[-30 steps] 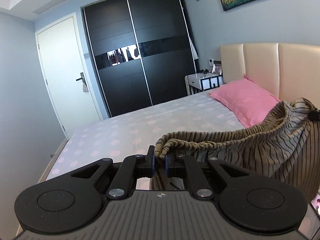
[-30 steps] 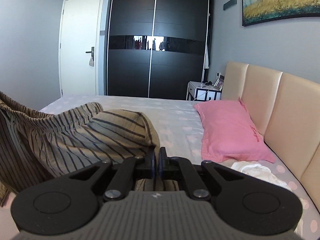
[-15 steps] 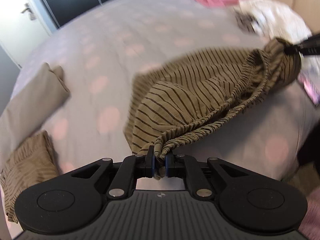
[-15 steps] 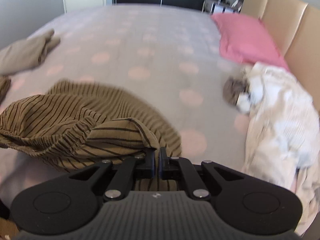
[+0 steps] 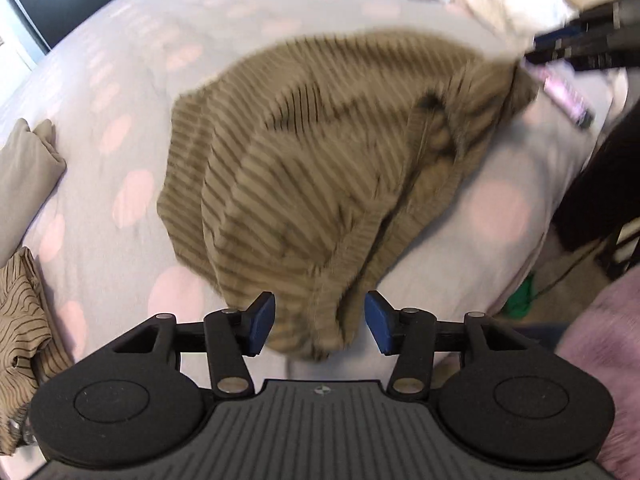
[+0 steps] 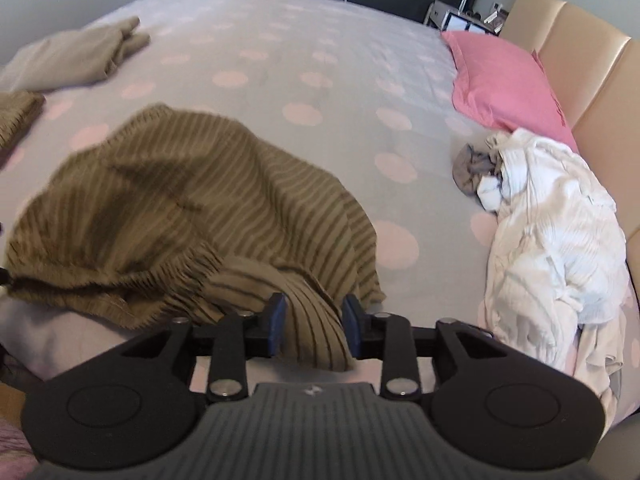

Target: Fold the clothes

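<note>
- The striped brown garment (image 5: 304, 168) is lying spread but rumpled on the bed (image 6: 320, 80), close to the near edge, with one end spilling slightly over that edge.
- Judging by how it is lying, it is being laid out for folding; no fold is showing in it yet, so smoothing and the folds themselves are still to come.
- More work is waiting: a white heap of clothes (image 6: 552, 240) with a small grey piece (image 6: 472, 168) is sitting by the headboard side below the pink pillow (image 6: 508, 80), while a beige garment (image 6: 76, 56) and another striped brown piece (image 5: 20, 308) are lying toward the opposite edge.
- The left gripper (image 5: 320, 322) has just been opening; its jaws are standing wide apart, with the garment's hem lying loose between the blue pads, not pinched.
- The right gripper (image 6: 314, 326) has also just been opening, less widely; a ridge of the cloth is passing between its jaws and reaching close to both pads, but it is looking released rather than clamped.
</note>
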{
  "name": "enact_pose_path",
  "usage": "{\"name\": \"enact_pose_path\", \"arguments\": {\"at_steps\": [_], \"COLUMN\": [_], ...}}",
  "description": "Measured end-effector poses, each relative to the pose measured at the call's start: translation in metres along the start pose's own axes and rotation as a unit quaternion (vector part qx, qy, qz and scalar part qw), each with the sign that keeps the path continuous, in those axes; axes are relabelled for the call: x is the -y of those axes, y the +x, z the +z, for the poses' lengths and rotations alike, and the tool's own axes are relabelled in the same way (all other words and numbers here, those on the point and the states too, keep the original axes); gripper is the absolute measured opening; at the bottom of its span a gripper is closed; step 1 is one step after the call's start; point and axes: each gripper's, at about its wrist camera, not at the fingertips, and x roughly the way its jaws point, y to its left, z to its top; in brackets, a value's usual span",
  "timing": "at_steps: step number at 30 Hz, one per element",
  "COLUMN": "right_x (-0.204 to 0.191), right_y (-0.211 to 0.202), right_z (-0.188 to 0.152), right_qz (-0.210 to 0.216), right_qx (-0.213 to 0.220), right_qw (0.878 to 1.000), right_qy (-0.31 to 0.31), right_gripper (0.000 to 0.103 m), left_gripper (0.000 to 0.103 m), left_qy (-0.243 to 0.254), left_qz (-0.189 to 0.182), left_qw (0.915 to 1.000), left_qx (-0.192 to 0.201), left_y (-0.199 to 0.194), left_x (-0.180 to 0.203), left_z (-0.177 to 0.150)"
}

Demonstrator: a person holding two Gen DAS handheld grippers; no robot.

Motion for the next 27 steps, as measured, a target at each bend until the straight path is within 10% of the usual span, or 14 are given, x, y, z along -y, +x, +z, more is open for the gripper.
{"name": "enact_pose_path", "arguments": {"at_steps": [7, 10, 13, 17, 22, 27], "right_x": [-0.002, 0.003, 0.015, 0.032, 0.071, 0.129], "right_y": [-0.037, -0.058, -0.085, -0.117, -0.154, -0.186], "right_z": [0.049, 0.071, 0.090, 0.110, 0.132, 0.151], "right_qz": [0.055, 0.033, 0.007, -0.041, -0.141, -0.211], "right_qx": [0.018, 0.041, 0.071, 0.096, 0.127, 0.143], "right_qw": [0.998, 0.996, 0.994, 0.984, 0.966, 0.960], "right_qy": [-0.031, -0.065, -0.087, -0.141, -0.178, -0.116], "right_gripper": [0.040, 0.041, 0.045, 0.045, 0.045, 0.045], "left_gripper": [0.044, 0.044, 0.044, 0.044, 0.045, 0.045], "left_qy": [-0.090, -0.189, -0.283, -0.334, -0.386, -0.393], "left_qz": [-0.039, -0.102, -0.150, -0.145, -0.128, -0.108], "left_qw": [0.9853, 0.9477, 0.8887, 0.8476, 0.8313, 0.8450], "left_qx": [0.140, 0.236, 0.328, 0.386, 0.380, 0.347], "left_y": [-0.046, -0.074, -0.099, -0.113, -0.112, -0.109], "left_x": [0.008, 0.000, -0.012, -0.023, -0.038, -0.045], "left_z": [0.050, 0.071, 0.075, 0.071, 0.067, 0.067]}}
